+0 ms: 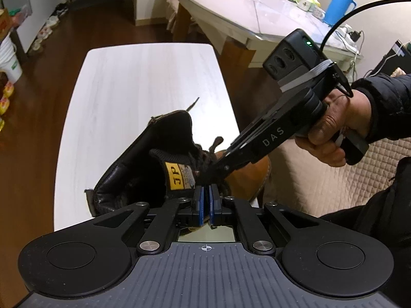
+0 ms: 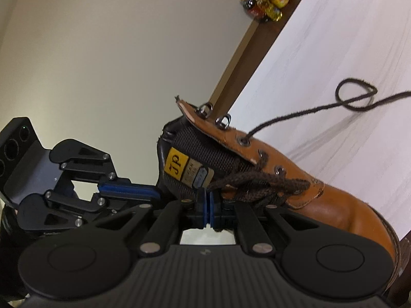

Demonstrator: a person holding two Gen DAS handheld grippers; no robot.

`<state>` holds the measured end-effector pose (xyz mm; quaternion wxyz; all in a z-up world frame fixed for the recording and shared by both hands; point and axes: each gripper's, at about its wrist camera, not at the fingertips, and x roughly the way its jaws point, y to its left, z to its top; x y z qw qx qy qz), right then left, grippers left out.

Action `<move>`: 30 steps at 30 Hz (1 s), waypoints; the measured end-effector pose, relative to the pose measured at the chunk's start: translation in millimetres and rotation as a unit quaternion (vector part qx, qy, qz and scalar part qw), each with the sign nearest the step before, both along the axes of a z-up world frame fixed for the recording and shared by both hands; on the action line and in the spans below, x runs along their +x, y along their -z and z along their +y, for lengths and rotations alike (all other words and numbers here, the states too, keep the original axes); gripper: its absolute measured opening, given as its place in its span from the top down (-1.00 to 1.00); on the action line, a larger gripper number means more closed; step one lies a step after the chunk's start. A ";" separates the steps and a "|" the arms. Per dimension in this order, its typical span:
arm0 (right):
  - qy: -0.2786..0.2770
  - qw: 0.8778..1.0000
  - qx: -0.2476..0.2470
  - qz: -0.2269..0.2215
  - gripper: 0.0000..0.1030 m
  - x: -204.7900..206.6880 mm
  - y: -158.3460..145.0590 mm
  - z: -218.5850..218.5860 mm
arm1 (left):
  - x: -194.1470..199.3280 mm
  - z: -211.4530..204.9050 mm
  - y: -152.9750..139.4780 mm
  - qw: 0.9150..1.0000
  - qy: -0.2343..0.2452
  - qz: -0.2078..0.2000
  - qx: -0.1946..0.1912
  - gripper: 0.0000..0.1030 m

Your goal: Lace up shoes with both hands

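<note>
a: boot (image 2: 321,202) location — tan leather, lying on the white desk (image 1: 143,82), collar end nearest both cameras, toe pointing away in the right wrist view. dark lining and a yellow tongue label (image 2: 176,164) face up.

b: left gripper (image 1: 205,200) status?

a: jaws drawn together, blue pads (image 1: 199,205) almost meeting, only a thin slit between them. tips sit at the tongue edge, just under the tangle of dark lace (image 2: 262,182). no earlier view to compare, and whether a strand is pinched between the pads cannot be told — the lace mass covers the tips.

b: right gripper (image 2: 206,205) status?

a: jaws closed as well, pads nearly flush. in the left wrist view the same tool comes in from the right, held by a hand (image 1: 331,133) in a dark sleeve, its tip buried in the lace crossings over the tongue. a grip on a strand cannot be confirmed from either view.

b: lace routing?

a: crossed through the lower eyelets. one free end leaves an upper eyelet (image 2: 244,141) and trails across the desk, forming a loop (image 2: 355,95) well clear of the boot. two metal d-rings (image 2: 205,109) near the collar carry no lace.

b: surroundings?

a: round glass-topped table (image 1: 244,7) beyond the desk, with a blue flask (image 1: 339,5) on it.
</note>
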<state>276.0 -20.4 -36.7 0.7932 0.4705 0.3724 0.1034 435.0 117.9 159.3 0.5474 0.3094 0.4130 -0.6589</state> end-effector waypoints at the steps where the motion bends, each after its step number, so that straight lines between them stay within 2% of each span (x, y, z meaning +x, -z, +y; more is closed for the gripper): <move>1: -0.004 1.000 0.009 0.004 0.94 0.8 1.6 -1.2 | 0.3 0.9 -0.1 1.000 -0.002 0.001 -0.001 0.95; 12: -0.053 0.995 0.067 0.046 0.94 21.3 17.6 -3.6 | 3.5 11.6 1.1 0.999 -0.037 -0.009 -0.009 0.95; 16: -0.073 0.994 0.067 0.048 0.93 25.5 16.5 -3.0 | 0.1 23.1 -9.7 0.996 -0.073 -0.034 -0.039 0.93; 17: -0.082 0.993 0.066 0.048 0.93 26.9 15.6 -2.9 | -1.1 26.8 -13.4 0.995 -0.078 -0.034 -0.046 0.93; 19: -0.098 0.992 0.067 0.051 0.93 29.6 13.8 -3.8 | -8.6 47.6 -28.1 0.993 -0.099 -0.002 -0.069 0.93; 21: -0.108 0.991 0.062 0.051 0.93 31.7 11.4 -3.5 | -18.6 59.3 -29.0 0.992 -0.112 0.017 -0.062 0.92; 25: -0.117 0.990 0.058 0.052 0.93 35.7 8.9 0.0 | -41.8 61.1 2.4 0.990 -0.142 0.015 -0.019 0.81; 27: -0.118 0.990 0.056 0.053 0.93 36.4 7.5 1.9 | -45.9 61.6 25.5 0.982 -0.188 0.017 -0.008 0.80; 30: -0.117 0.990 0.053 0.054 0.93 34.2 5.1 4.5 | -44.4 61.1 40.1 0.969 -0.243 0.030 -0.014 0.78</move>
